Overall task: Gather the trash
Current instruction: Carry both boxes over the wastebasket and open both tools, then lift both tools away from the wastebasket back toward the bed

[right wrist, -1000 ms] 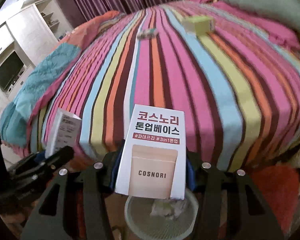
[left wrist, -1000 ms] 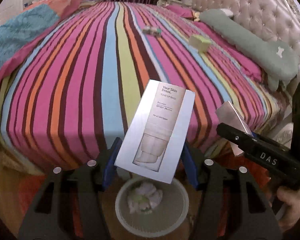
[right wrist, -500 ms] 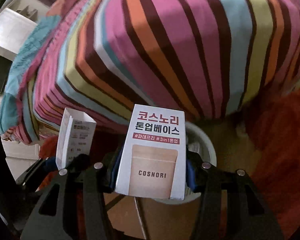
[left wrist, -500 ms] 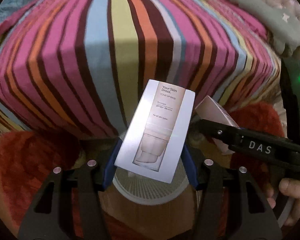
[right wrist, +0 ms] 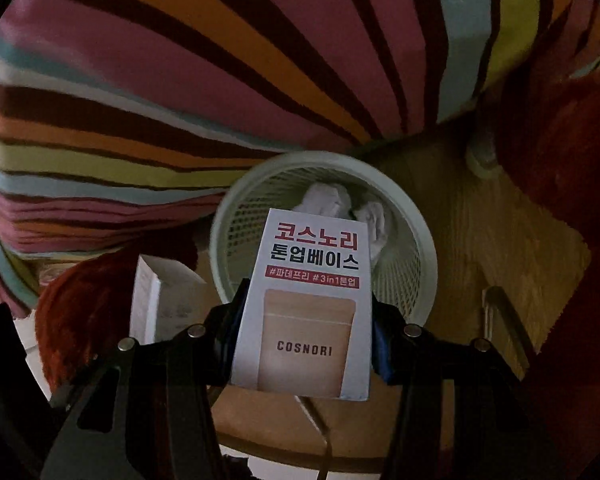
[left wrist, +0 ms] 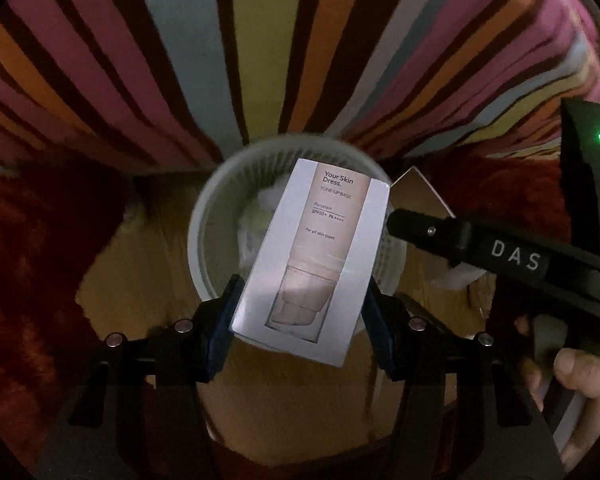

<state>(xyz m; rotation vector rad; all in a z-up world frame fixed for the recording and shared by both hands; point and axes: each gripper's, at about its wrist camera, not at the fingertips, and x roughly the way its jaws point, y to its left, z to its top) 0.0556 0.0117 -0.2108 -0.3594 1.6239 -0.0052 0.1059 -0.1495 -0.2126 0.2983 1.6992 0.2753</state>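
L gripper (left wrist: pixel 300 316) fingers clamp Your Skin Dress box (left wrist: pixel 312 256), R gripper (right wrist: pixel 306 340) fingers clamp Cosnori box (right wrist: pixel 304 308); both over bin (right wrist: pixel 424 240) rim, bed edge (right wrist: pixel 140 168) close behind.

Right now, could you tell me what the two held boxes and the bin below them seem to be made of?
Your Skin Dress box: thin printed card, smooth with a slight sheen, crisp folded edges. COSNORI box: likewise printed card, apparently matte. Bin: probably pale moulded plastic, judging by its smooth rim and mesh wall.
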